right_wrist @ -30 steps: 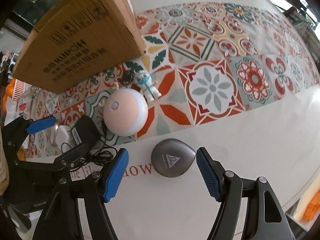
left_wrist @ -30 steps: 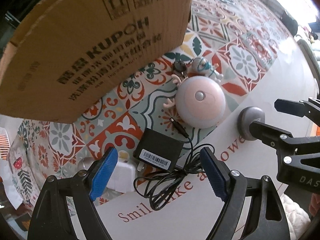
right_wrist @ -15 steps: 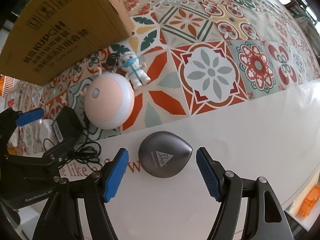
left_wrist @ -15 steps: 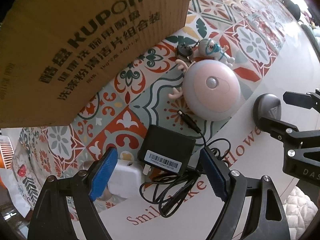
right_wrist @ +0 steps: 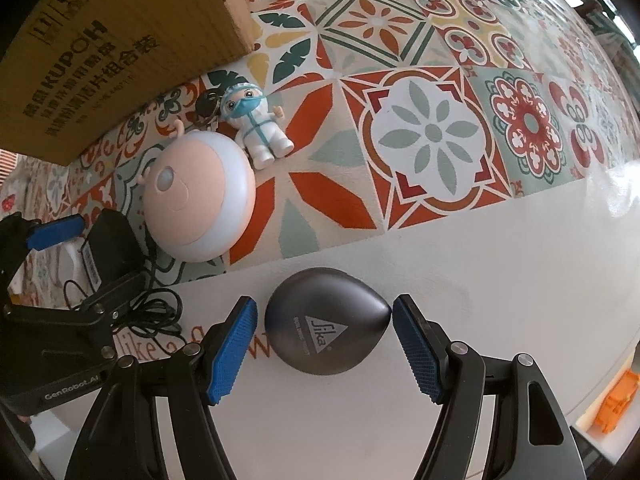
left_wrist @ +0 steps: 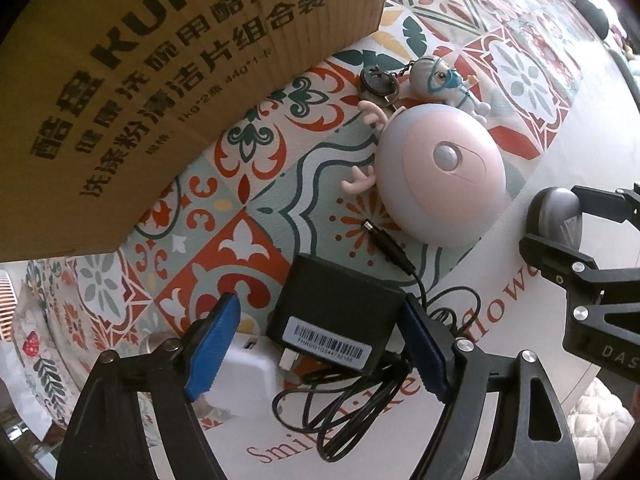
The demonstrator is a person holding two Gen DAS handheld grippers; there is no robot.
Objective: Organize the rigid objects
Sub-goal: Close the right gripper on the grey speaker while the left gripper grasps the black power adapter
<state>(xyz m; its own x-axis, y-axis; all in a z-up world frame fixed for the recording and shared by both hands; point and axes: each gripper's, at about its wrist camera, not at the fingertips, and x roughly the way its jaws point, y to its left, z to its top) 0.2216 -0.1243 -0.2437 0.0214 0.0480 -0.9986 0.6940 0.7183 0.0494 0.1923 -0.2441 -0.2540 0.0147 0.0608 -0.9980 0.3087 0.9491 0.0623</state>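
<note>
Low in the left wrist view, the left gripper (left_wrist: 320, 344) was seen spread wide around a black power adapter (left_wrist: 336, 316), which sat between its 2 blue pads. The right-hand pad (left_wrist: 424, 352) was pressed against or just beside the adapter's edge, while the left-hand one stood apart from it, so nothing was clamped. A barcode label was shown on the adapter's near side, and its black cable (left_wrist: 352, 412) was coiled loosely at lower centre, with the plug end stretched toward a pink and white dome-shaped light (left_wrist: 440, 188) at centre right. A white charger block (left_wrist: 248, 376) was partly hidden behind the left pad. A masked figurine on a keyring (left_wrist: 440, 80) was lying just above the dome, and a cardboard box (left_wrist: 160, 80) filled the upper left.

In the right wrist view, the right gripper (right_wrist: 324, 344) was held open at lower centre, its 2 pads set either side of a grey teardrop-shaped case (right_wrist: 324, 320) marked "Jika". Narrow gaps were visible on both sides, so the case was not gripped. It rested on the white part of a patterned tablecloth (right_wrist: 440, 140), with the dome and figurine at upper left of it.
</note>
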